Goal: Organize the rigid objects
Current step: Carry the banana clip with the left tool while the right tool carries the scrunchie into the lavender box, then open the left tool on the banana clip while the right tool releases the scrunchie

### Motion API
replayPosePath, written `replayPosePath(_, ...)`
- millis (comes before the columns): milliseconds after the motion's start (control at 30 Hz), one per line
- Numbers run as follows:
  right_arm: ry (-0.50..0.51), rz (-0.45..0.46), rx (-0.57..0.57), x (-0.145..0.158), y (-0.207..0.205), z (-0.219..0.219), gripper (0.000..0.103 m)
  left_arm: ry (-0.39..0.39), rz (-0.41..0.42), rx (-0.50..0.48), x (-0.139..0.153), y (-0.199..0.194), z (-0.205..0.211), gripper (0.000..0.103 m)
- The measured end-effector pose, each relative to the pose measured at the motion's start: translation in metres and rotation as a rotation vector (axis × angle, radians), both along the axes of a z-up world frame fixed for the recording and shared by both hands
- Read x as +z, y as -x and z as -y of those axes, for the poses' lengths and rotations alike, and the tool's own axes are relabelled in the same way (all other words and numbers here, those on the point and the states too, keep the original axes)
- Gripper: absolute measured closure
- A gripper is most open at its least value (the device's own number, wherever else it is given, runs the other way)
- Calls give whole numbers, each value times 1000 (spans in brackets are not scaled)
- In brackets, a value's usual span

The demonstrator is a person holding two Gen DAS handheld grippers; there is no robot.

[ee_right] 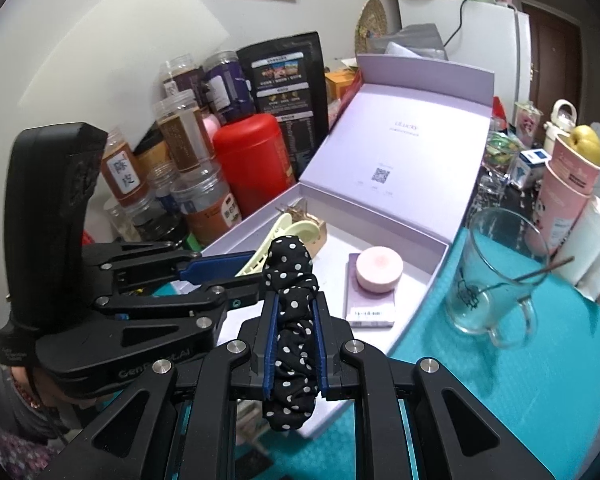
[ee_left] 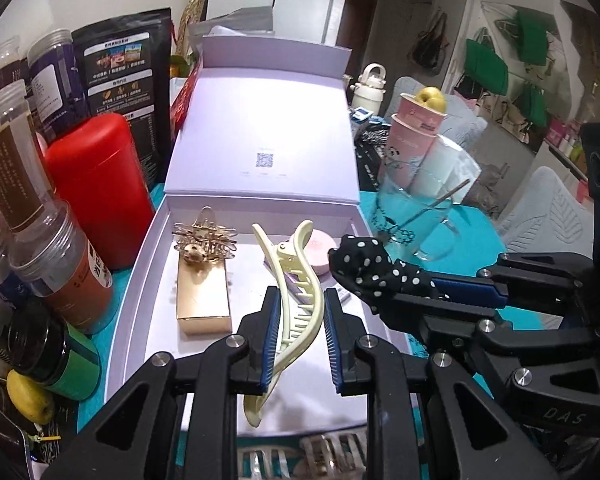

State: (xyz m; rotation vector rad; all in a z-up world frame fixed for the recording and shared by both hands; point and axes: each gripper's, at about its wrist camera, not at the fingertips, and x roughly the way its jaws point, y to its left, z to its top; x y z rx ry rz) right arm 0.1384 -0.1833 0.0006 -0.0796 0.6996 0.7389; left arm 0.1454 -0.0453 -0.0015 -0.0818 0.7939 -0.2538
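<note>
An open box [ee_left: 140, 264] sits on the desk [ee_left: 480, 240], its lid [ee_left: 268, 128] standing up behind the tray. In the tray, a metal hair clip [ee_left: 204, 236] rests on the far end of a slim carton [ee_left: 203, 300] at the left; a round tin [ee_right: 379, 270] lies on a flat packet [ee_right: 370, 308] at the right. Between them, the left gripper [ee_left: 299, 328] holds a claw clip [ee_left: 296, 300] over the tray. Just right of it, the right gripper [ee_right: 294, 340] holds a scrunchie [ee_right: 290, 320]. A canister [ee_left: 100, 188] and jars [ee_left: 60, 248] stand left of the box; a glass mug [ee_right: 496, 276] stands to its right.

Home: fridge [ee_right: 488, 36], hung bags [ee_left: 484, 64].
</note>
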Motion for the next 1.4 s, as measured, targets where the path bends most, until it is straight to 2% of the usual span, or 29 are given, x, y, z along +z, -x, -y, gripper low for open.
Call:
replayPosePath(633,12,-146,-9,-49,-54,-7,87,-74,-174,3,-54,-47,9,82)
replayPosePath(867,29,-166,-28,-59,-63,-11,87,-90,-210,20,-64,-54,9,82)
replayPosePath(1200,72,-150,-46,-66,-66,-16,87,-94,-244,36,-73,-64,14,82)
replayPosePath(1400,67,-160,-52,-68,-69,-16,85,-100,-231,54,-69,-62,13,82)
